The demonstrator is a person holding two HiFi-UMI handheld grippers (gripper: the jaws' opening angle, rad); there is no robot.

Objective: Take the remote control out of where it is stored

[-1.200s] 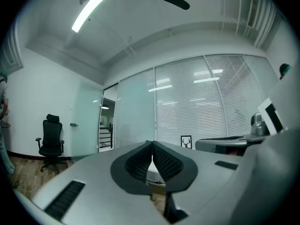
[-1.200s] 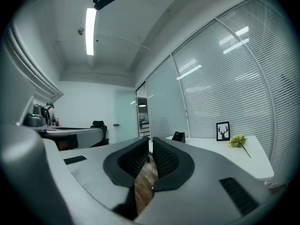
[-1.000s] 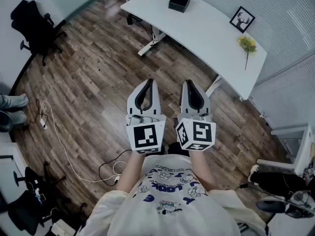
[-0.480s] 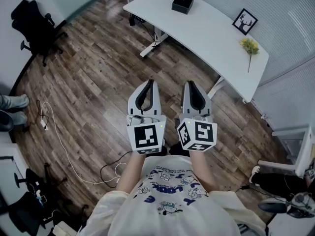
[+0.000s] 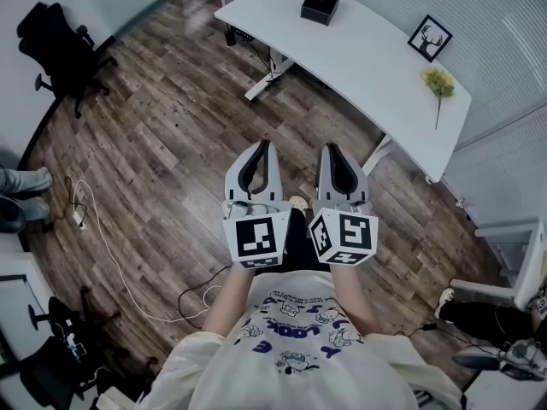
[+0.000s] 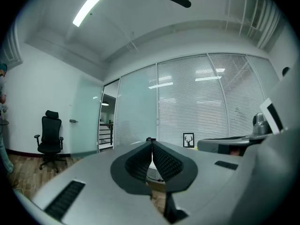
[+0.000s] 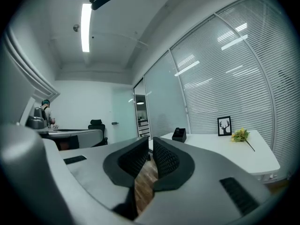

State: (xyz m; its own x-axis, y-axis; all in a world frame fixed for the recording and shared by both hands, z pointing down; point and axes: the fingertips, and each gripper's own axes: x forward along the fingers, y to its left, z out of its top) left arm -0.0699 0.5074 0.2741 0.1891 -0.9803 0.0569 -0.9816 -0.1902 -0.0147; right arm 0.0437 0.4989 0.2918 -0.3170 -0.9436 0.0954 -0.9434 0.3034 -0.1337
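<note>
Head view: left gripper [image 5: 262, 146] jaws together, right gripper [image 5: 330, 149] closed to a thin slit, both empty over wood floor [image 5: 162, 135]. Remote control can't be made out. Black box [image 5: 320, 1] sits at white desk's [image 5: 367, 54] far end, well apart from both.

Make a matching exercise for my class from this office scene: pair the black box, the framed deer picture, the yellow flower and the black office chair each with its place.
Things
1. black box
2. framed deer picture
3. yellow flower
4. black office chair

Places (as the head view shows them)
A. stands on the wooden floor, well away from the white desk
B. lies flat near the desk's right end
C. sits at the desk's left end
D. stands upright at the desk's back edge, by the blinds

Pairs: 1-C, 2-D, 3-B, 4-A
</note>
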